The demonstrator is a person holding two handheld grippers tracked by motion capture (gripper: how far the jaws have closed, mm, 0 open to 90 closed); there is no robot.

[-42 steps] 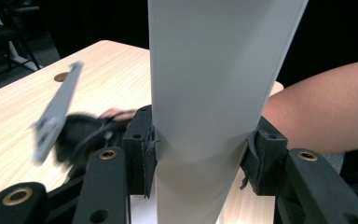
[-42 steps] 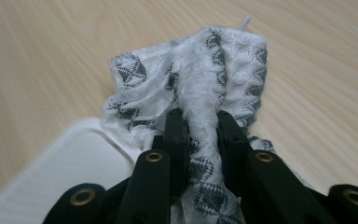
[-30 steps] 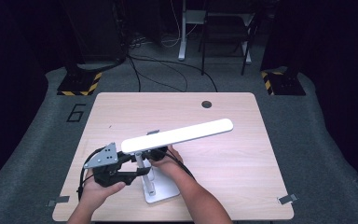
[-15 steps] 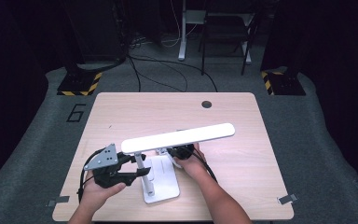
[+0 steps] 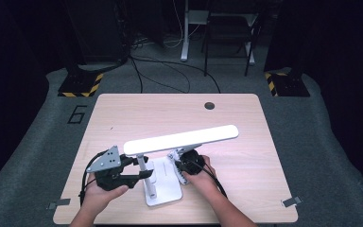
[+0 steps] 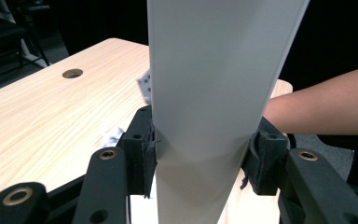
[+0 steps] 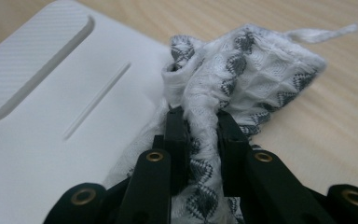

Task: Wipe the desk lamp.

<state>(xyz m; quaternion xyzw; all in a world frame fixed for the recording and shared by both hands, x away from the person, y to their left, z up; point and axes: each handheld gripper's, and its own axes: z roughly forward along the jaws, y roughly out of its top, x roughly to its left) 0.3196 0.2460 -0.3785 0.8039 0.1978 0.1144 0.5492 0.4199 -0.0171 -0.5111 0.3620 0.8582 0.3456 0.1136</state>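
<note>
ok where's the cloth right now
The cloth is pinched in the right gripper, lying at the right edge of the lamp base, partly on it and partly on the table.

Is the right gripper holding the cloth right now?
Yes, the right gripper has its jaws pinched on a fold of the patterned cloth at the edge of the white lamp base.

Left gripper (image 5: 142, 174) clamps lamp (image 5: 182, 140) post; right gripper (image 5: 178, 163) presses patterned cloth (image 5: 176, 157) at lamp base (image 5: 163, 187) edge on table (image 5: 246, 156).
</note>
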